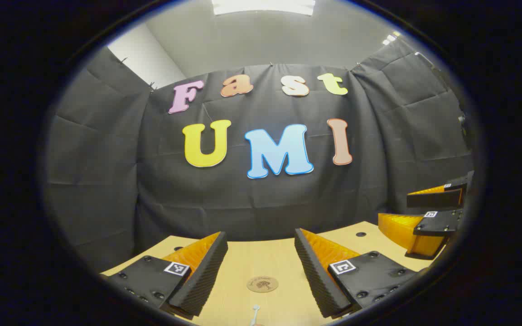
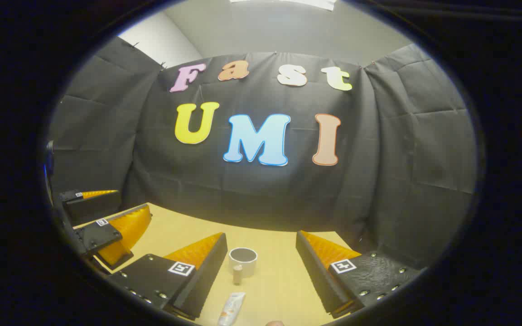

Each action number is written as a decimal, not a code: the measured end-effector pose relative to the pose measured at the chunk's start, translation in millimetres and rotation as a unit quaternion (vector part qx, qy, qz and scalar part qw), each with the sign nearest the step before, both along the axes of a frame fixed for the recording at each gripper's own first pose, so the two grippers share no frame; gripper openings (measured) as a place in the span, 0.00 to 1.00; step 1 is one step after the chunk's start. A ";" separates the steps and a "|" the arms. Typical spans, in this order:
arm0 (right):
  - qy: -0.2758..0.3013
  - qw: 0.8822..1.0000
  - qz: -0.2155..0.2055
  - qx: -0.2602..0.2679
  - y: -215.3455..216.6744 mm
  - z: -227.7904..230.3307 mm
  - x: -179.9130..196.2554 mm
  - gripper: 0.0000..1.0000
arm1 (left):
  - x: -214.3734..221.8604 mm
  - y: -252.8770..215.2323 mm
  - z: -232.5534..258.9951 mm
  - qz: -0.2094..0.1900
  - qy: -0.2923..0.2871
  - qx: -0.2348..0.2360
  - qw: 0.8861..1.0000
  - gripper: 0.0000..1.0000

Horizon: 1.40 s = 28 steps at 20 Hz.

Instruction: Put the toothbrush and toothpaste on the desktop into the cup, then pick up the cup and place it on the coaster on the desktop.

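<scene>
The toothpaste [image 2: 232, 309], a small soft tube, is judged light and squashy; it is best pinched across its flat body, gently, so it is not squeezed out of shape. The toothbrush [image 1: 255, 312] is judged stiff, thin and light, and is best taken at mid-handle, though little more than a pale end is seen at the lower edge, so its form is uncertain. The cup [image 2: 243, 261], white and round with a dark inside, stands upright on the wooden desktop [image 2: 279, 280], with a small brown cylinder just before it. The round brown coaster [image 1: 262, 284] lies flat. The left gripper [image 1: 261, 267] and right gripper [image 2: 261, 267] are held spread, with nothing between the fingers.
</scene>
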State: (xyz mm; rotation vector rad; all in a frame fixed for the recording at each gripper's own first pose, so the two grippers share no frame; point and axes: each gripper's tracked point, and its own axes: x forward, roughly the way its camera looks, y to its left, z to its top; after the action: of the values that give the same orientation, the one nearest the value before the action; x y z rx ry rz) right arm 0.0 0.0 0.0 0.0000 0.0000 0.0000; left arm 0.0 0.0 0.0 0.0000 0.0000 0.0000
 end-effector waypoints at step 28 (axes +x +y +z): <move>0.225 0.973 0.056 -0.004 37.8 -120.5 30.6 0.93 | 16.3 18.6 -140.1 0.022 0.210 -0.044 0.977 0.96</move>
State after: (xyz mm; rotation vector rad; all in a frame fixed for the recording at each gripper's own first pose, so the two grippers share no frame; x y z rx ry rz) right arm 30.6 37.8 -120.5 -0.0076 0.4545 0.1128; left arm 16.3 18.6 -140.1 -0.0883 0.4227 0.0441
